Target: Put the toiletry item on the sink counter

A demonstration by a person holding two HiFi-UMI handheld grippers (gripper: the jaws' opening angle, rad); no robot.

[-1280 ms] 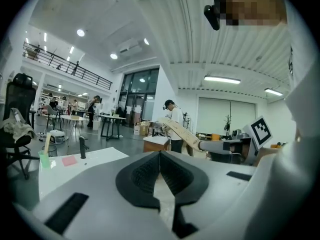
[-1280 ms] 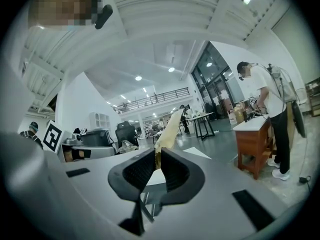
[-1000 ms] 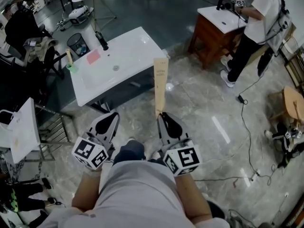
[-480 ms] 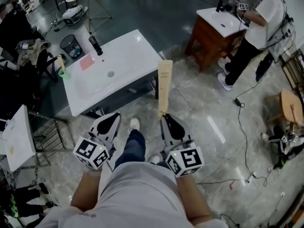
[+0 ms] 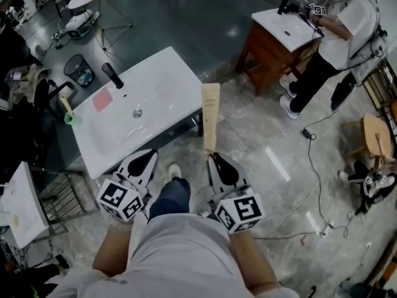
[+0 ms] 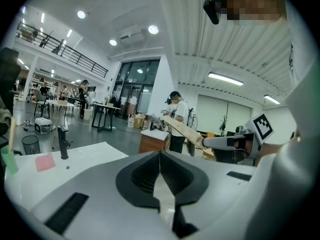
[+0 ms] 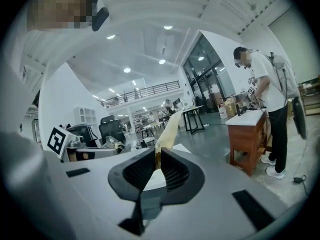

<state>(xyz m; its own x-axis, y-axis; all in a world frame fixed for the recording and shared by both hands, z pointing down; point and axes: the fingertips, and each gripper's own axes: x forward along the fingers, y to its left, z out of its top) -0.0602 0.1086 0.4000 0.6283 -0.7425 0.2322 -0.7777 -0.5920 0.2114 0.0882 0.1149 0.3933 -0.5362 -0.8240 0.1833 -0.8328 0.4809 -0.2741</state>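
Note:
My right gripper [image 5: 213, 156] is shut on the end of a long tan toiletry box [image 5: 209, 114], which sticks out forward and reaches the right edge of the white sink counter [image 5: 167, 79]. In the right gripper view the box [image 7: 168, 127] rises from between the pressed jaws of that gripper [image 7: 158, 157]. My left gripper [image 5: 143, 158] hangs over the floor just short of the counter's near edge, jaws together with nothing between them. Its own view shows the left gripper [image 6: 160, 160] closed, with the box [image 6: 182, 128] off to the right.
The counter carries a black faucet [image 5: 112, 75], a pink pad [image 5: 102, 100], a drain [image 5: 137, 112] and a green cup with a stick [image 5: 68, 113]. Another person [image 5: 338, 39] works at a wooden sink cabinet [image 5: 279, 39] to the right. Cables [image 5: 316, 160] cross the marble floor.
I have stepped closer; the sink counter has slid down and left in the head view. The box tip has gone from past the counter's corner to beside its right edge. Both grippers stay shut.

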